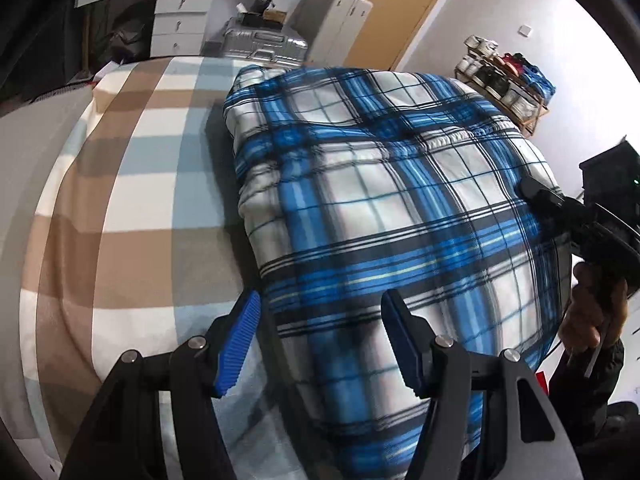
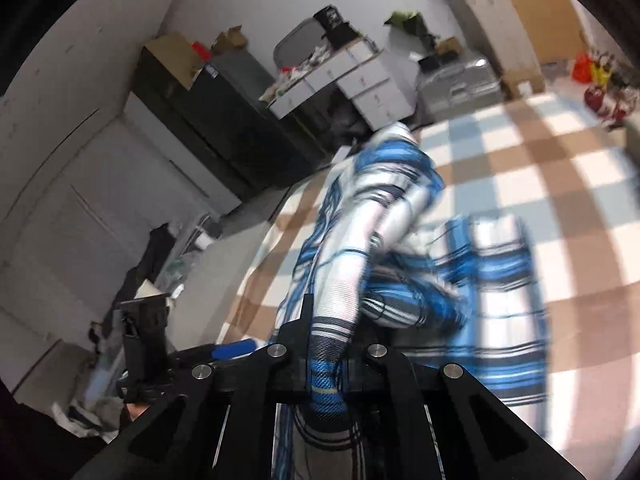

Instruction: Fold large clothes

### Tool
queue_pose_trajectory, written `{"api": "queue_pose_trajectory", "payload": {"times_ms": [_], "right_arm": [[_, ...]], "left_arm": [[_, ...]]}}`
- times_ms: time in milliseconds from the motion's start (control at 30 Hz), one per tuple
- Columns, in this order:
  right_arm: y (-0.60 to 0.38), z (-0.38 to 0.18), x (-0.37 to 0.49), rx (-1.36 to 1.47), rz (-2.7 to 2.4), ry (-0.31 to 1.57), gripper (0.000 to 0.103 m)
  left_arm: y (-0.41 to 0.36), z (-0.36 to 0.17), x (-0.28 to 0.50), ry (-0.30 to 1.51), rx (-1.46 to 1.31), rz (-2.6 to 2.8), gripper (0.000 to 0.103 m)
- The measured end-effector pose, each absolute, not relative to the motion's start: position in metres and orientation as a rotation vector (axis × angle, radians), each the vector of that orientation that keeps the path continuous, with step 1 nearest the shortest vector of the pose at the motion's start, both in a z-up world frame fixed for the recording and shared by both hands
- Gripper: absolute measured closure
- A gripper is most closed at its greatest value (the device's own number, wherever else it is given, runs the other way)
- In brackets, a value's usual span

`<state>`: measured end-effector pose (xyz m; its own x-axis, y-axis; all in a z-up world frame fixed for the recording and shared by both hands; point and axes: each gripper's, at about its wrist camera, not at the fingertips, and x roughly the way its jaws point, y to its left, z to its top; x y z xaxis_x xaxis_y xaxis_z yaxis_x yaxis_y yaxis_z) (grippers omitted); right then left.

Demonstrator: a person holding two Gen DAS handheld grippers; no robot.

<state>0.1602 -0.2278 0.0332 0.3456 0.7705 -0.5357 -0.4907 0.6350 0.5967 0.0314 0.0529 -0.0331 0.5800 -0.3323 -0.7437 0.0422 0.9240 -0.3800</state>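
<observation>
On bed (image 1: 132, 184): right tongs (image 2: 328, 344) pinching plaid garment (image 1: 384, 184), left tongs (image 1: 320, 340) spread (empty); thin bite, cloth could slip free.

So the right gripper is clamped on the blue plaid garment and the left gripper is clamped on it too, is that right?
Not quite. The right gripper is clamped on the blue plaid garment, as the right wrist view shows. The left gripper is not: in the left wrist view its jaws stand open, its blue pads apart and pressing on nothing, with the garment's near edge lying between and beyond them on the checked bedcover.
</observation>
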Motion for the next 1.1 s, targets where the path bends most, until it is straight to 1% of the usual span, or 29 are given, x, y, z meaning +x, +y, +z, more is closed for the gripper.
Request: {"api": "queue_pose_trajectory", "payload": {"times_ms": [67, 133, 167, 200, 233, 333, 400, 533, 667, 733, 767, 833, 967, 1000, 1033, 1067, 1100], "right_arm": [[-0.239, 0.012, 0.175, 0.374, 0.77, 0.974, 0.094], [-0.25, -0.031, 0.192, 0.379, 0.63, 1.109, 0.093], [-0.251, -0.051, 0.199, 0.389, 0.6, 1.17, 0.091], [-0.254, -0.06, 0.201, 0.413, 0.588, 1.186, 0.087], [-0.257, -0.063, 0.201, 0.439, 0.59, 1.184, 0.086], [-0.261, -0.055, 0.193, 0.432, 0.616, 1.162, 0.077], [-0.267, -0.055, 0.182, 0.445, 0.644, 1.17, 0.064], [-0.273, -0.068, 0.149, 0.534, 0.734, 1.198, 0.063], [-0.292, -0.066, 0.113, 0.572, 0.782, 1.158, 0.063], [-0.3, -0.067, 0.106, 0.586, 0.784, 1.15, 0.058], [-0.304, -0.067, 0.105, 0.595, 0.776, 1.152, 0.052], [-0.307, -0.067, 0.102, 0.599, 0.769, 1.151, 0.05], [-0.309, -0.066, 0.102, 0.59, 0.767, 1.15, 0.05], [-0.308, -0.065, 0.102, 0.578, 0.768, 1.151, 0.053], [-0.305, -0.063, 0.102, 0.558, 0.771, 1.151, 0.057], [-0.301, -0.061, 0.101, 0.535, 0.771, 1.143, 0.073], [-0.297, -0.056, 0.099, 0.5, 0.763, 1.129, 0.08]], "left_arm": [[0.049, -0.036, 0.034, 0.935, -0.324, -0.222, 0.045], [0.046, -0.043, 0.039, 0.96, -0.319, -0.215, 0.045], [0.044, -0.047, 0.04, 0.971, -0.318, -0.218, 0.045], [0.043, -0.049, 0.041, 0.981, -0.312, -0.218, 0.045], [0.04, -0.05, 0.041, 0.99, -0.3, -0.216, 0.045], [0.034, -0.051, 0.037, 0.997, -0.273, -0.222, 0.045], [0.031, -0.051, 0.034, 1.002, -0.27, -0.236, 0.045], [0.022, -0.051, 0.028, 1.011, -0.233, -0.258, 0.045], [0.02, -0.051, 0.025, 1.015, -0.205, -0.272, 0.045], [0.021, -0.051, 0.026, 1.016, -0.205, -0.274, 0.045], [0.021, -0.052, 0.028, 1.018, -0.207, -0.274, 0.045], [0.02, -0.052, 0.029, 1.019, -0.206, -0.272, 0.045], [0.018, -0.053, 0.03, 1.018, -0.198, -0.264, 0.045], [0.018, -0.053, 0.031, 1.019, -0.199, -0.264, 0.045], [0.018, -0.054, 0.031, 1.02, -0.199, -0.264, 0.045], [0.017, -0.054, 0.031, 1.021, -0.198, -0.264, 0.045], [0.017, -0.054, 0.031, 1.023, -0.197, -0.264, 0.045]]}}
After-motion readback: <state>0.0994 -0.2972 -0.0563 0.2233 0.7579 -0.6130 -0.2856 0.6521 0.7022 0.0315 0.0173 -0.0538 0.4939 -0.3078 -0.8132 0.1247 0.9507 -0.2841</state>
